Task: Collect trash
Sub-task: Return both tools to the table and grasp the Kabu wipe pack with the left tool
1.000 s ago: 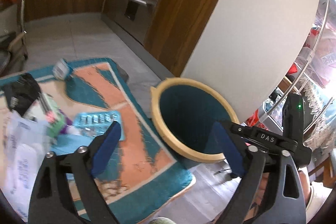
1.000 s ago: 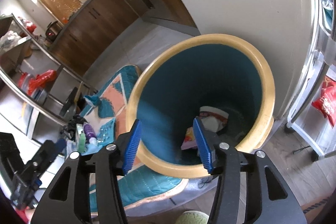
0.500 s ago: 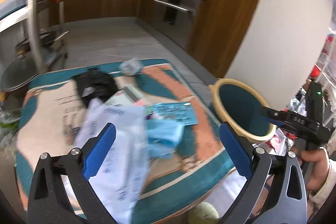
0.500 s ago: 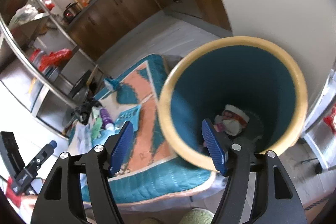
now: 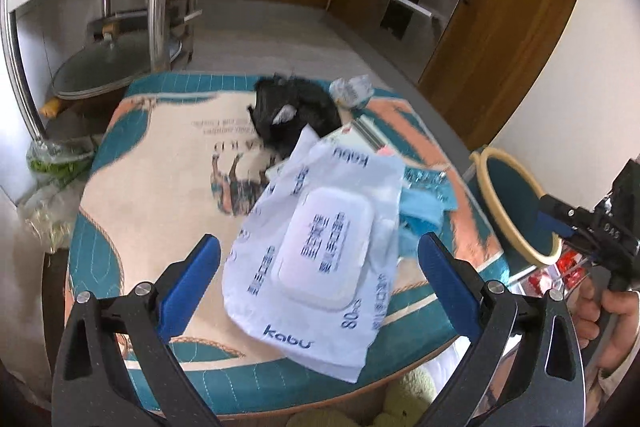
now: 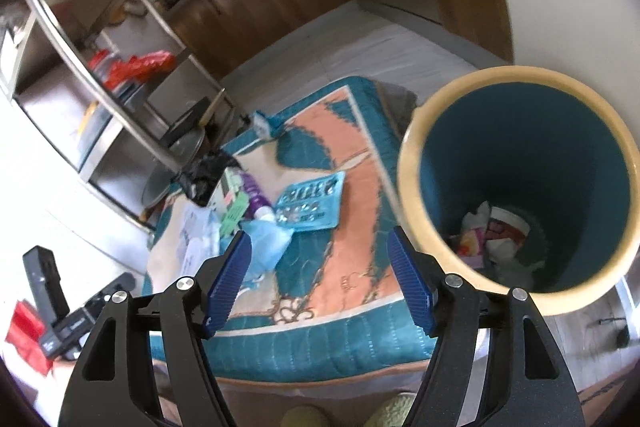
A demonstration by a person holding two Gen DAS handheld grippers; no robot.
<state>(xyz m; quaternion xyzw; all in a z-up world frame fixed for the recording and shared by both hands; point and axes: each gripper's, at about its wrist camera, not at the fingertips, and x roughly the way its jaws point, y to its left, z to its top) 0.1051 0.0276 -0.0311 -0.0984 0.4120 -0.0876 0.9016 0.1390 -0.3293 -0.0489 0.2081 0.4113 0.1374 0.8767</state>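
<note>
Hovering left gripper [image 5: 318,281] wide open over the wet-wipes pack [image 5: 320,251], centre frame, probably next grab | right gripper [image 6: 320,277] open, empty | bin [image 6: 520,183] right, handy for drops

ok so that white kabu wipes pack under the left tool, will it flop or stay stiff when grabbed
The wipes pack looks nearly empty: its film lies flat and creased, so it will probably sag and feel light. The rigid lid in its middle should hold shape, likely the firmer place to pinch. The glossy film may slip between the open left tool fingers.
</note>
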